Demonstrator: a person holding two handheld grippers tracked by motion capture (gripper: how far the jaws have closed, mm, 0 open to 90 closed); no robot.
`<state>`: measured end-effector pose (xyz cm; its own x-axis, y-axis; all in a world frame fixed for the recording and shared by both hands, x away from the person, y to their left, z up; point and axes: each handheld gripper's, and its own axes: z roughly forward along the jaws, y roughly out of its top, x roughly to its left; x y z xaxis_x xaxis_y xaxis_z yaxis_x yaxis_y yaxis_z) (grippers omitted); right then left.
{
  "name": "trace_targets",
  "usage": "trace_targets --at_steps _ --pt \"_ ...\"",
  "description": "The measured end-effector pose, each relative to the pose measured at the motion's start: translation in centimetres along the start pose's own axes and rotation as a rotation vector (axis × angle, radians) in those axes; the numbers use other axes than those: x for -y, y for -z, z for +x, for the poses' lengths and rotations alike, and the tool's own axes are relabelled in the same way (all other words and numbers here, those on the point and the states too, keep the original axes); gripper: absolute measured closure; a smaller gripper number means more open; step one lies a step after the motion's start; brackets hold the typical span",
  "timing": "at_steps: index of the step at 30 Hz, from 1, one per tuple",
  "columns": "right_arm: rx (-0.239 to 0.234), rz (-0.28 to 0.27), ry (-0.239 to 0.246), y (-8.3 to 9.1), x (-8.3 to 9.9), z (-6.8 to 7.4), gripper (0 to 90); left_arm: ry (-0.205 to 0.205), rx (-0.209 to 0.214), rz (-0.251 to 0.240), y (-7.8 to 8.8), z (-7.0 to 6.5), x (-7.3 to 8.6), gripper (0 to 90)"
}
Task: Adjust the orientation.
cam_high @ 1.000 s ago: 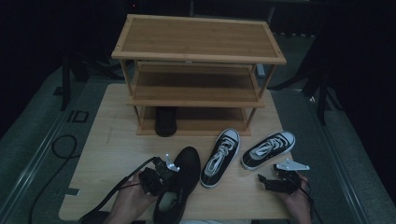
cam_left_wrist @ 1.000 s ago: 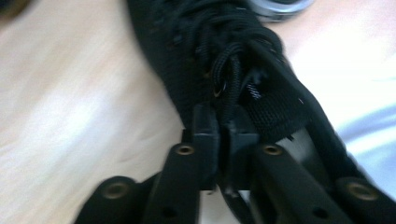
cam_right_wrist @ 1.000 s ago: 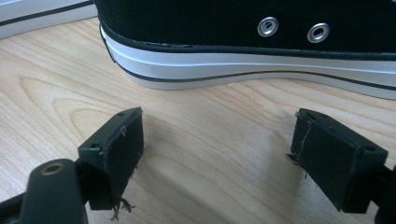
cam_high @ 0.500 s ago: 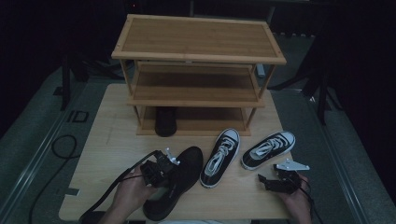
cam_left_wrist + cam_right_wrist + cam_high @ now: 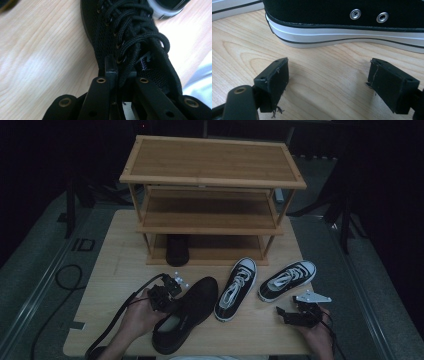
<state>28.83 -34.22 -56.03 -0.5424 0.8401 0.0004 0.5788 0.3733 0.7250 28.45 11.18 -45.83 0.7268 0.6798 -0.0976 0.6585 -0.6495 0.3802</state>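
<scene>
At the table's near left, left tongs (image 5: 162,296) clamp the black mesh lace-up shoe (image 5: 186,312), toe toward the three-tier bamboo rack (image 5: 212,195); right tongs (image 5: 329,82) gape apart.

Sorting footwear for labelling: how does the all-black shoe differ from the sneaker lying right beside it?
The black shoe is black all over, laces included; the sneaker has white laces, toe cap and sole edge. The black shoe is clamped at its collar by the left gripper; the sneaker lies free, untouched. The black shoe looks bulkier and angles its toe rightward towards the sneaker. Both lie on the table, toes towards the rack.
</scene>
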Motion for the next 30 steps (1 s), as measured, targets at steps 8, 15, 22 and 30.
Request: trace_targets --at_steps 8,15,22,30 --pt "0.000 0.000 -0.001 0.0 0.0 0.0 17.0 0.046 0.031 -0.062 0.5 1.3 -0.5 87.7" --pt "0.000 0.000 -0.001 0.0 0.0 0.0 17.0 0.115 0.053 -0.126 0.9 2.7 -1.0 87.7" --pt "0.000 -0.001 0.001 0.0 0.0 0.0 17.0 0.191 0.053 -0.176 0.7 3.6 -1.7 87.6" --pt "0.000 0.000 -0.001 0.0 0.0 0.0 17.0 0.247 0.047 -0.203 0.2 4.2 -2.5 87.6"
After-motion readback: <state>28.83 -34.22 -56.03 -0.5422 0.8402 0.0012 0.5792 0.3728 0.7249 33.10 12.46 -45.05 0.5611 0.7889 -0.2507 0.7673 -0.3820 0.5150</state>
